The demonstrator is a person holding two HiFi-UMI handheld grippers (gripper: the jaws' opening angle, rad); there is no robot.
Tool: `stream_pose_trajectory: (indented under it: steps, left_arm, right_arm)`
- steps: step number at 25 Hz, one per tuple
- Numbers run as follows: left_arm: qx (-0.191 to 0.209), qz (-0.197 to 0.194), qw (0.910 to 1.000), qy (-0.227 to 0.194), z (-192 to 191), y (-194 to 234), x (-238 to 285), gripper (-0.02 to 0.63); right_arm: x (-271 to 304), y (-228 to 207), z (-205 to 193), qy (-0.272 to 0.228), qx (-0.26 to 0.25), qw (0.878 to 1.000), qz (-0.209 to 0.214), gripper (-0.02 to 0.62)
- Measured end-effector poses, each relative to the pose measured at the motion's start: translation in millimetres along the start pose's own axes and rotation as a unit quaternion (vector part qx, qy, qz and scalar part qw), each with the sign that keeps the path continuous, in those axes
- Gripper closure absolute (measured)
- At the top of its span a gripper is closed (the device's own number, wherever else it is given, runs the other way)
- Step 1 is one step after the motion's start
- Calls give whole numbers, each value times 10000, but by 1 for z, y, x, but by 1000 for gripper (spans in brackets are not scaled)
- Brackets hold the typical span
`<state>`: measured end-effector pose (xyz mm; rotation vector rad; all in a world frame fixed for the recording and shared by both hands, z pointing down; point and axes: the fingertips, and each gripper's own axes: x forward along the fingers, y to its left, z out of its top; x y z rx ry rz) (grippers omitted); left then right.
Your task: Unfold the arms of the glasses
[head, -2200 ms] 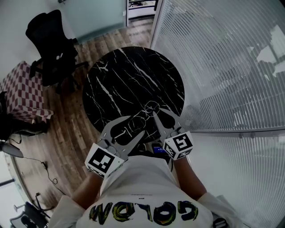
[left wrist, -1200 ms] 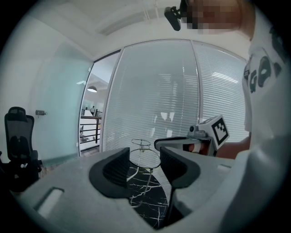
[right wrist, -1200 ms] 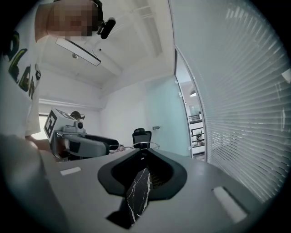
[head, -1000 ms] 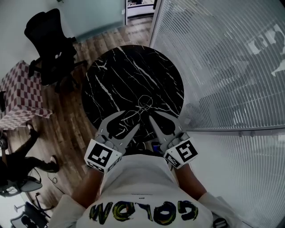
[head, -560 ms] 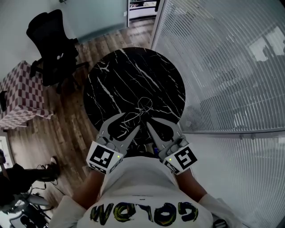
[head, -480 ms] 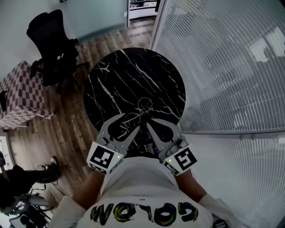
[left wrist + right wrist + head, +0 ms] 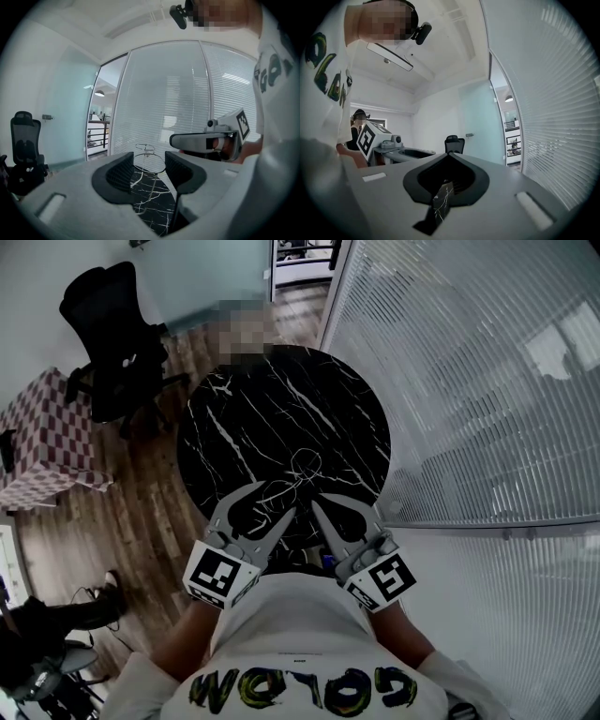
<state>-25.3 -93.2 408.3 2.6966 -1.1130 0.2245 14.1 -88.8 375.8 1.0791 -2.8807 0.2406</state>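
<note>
We are noting the glasses [image 7: 298,472] lying on the black marble table [image 7: 281,395] near its close edge, with the long axis running diagonally from near-left to far-right. The left gripper [image 7: 149,168] is standing with its jaws well apart; the wire frame is sitting in the gap, unpressed. The right gripper [image 7: 451,157] is showing its jaw tips together, with nothing visibly held.

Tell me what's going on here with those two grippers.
A person holds a gripper in each hand over a round black marble table, working on thin wire glasses near its front edge. The left gripper is open, with the glasses between its jaws but not clamped. The right gripper is shut just beside the frame.
</note>
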Motion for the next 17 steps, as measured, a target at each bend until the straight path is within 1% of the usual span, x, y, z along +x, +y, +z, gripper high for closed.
stream_pose_trajectory:
  steps: [9, 17]
  left_arm:
    - [21, 30, 10000, -36, 4, -2, 1, 388]
    - [16, 90, 9999, -53, 1, -2, 8, 388]
  right_arm:
    - [-2, -3, 1, -6, 10, 10000, 30, 595]
    - [-3, -12, -5, -35, 47, 10000, 15, 595]
